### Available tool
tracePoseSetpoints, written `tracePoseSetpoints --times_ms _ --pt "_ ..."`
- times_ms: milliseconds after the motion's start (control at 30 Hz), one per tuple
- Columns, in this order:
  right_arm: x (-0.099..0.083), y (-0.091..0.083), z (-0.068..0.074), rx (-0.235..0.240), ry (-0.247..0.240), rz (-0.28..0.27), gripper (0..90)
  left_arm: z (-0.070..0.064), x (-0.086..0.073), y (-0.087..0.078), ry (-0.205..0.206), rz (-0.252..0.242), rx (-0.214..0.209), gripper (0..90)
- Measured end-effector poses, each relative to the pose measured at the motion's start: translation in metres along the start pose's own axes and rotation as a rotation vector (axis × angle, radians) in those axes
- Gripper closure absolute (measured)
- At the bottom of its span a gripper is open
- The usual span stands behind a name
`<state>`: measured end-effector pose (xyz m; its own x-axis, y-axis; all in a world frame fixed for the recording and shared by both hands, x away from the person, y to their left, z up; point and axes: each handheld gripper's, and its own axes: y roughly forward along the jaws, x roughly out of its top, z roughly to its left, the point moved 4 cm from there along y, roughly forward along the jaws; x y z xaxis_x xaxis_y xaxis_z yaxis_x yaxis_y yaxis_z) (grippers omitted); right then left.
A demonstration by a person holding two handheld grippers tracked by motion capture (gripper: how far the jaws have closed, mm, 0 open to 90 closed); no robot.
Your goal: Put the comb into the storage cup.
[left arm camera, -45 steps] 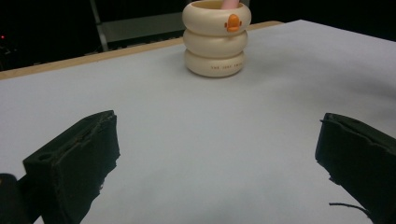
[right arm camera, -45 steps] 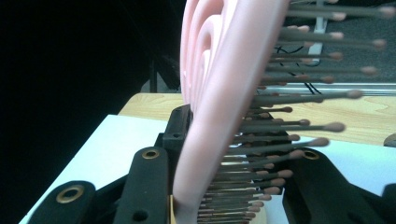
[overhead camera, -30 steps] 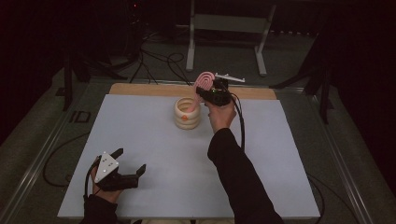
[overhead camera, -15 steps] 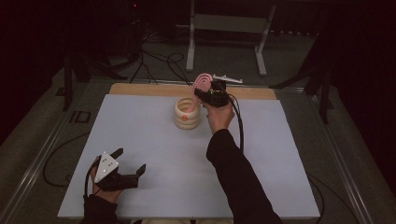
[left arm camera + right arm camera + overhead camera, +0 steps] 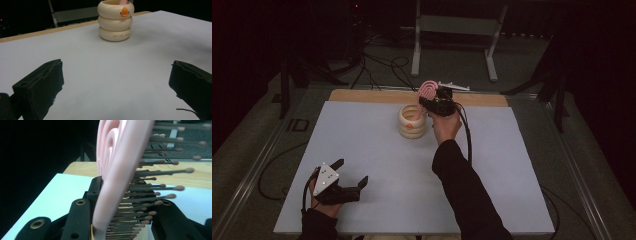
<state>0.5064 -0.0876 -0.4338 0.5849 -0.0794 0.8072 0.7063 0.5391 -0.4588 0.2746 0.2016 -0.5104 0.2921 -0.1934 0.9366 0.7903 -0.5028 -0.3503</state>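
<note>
A: Where is the brush [image 5: 428, 90]?

B: Just above the middle of the high view, held over the far edge of the cup [image 5: 412, 121]. Its pink head stands up and its handle runs down into the cup's mouth. In the right gripper view the brush [image 5: 117, 170] rises through the middle of the frame, pink back to the left, brown-tipped bristles pointing right.

A: And the right tool [image 5: 435, 103]?

B: Clamped on the brush. In its own view the two black jaws sit at the bottom of the frame, pressed against either side of the pink body. In the high view the right hand [image 5: 445, 124] is just right of the cup, the sleeve running down to the bottom edge.

A: The left tool [image 5: 349, 174]?

B: At the lower left of the high view, low over the worktop [image 5: 512, 165], well apart from the cup. Its jaws stand wide apart with nothing between them; in the left gripper view they sit at the lower left and lower right corners, with bare white worktop [image 5: 105, 75] between.

A: What does that view show of the cup?

B: The cup [image 5: 115, 21] stands upright at the top centre, cream, shaped like three stacked rings, with an orange mark near the rim. A bit of pink shows in its mouth.
</note>
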Motion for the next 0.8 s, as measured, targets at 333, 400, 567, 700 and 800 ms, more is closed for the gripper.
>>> tracePoseSetpoints --times_ms 333,400,567,700,800 --pt "-0.0032 0.0032 0.0012 0.003 0.000 0.007 63.7 -0.0001 0.0000 0.0002 0.001 0.001 0.001 0.4" --pt "-0.0042 0.0039 0.0012 0.005 -0.001 0.010 63.7 -0.0001 -0.0001 0.0003 0.001 0.002 0.001 0.4" --pt "-0.0049 0.0045 0.0015 0.007 -0.001 0.010 63.6 -0.0001 -0.0001 0.0002 0.001 0.002 0.001 0.4" --pt "-0.0064 0.0061 0.0031 0.008 -0.004 0.012 63.5 0.0001 -0.0003 0.0001 0.001 0.003 0.001 0.4" --pt "-0.0077 0.0077 0.0043 0.011 -0.004 0.016 63.5 0.0002 -0.0004 -0.0003 0.001 0.003 0.001 0.4"
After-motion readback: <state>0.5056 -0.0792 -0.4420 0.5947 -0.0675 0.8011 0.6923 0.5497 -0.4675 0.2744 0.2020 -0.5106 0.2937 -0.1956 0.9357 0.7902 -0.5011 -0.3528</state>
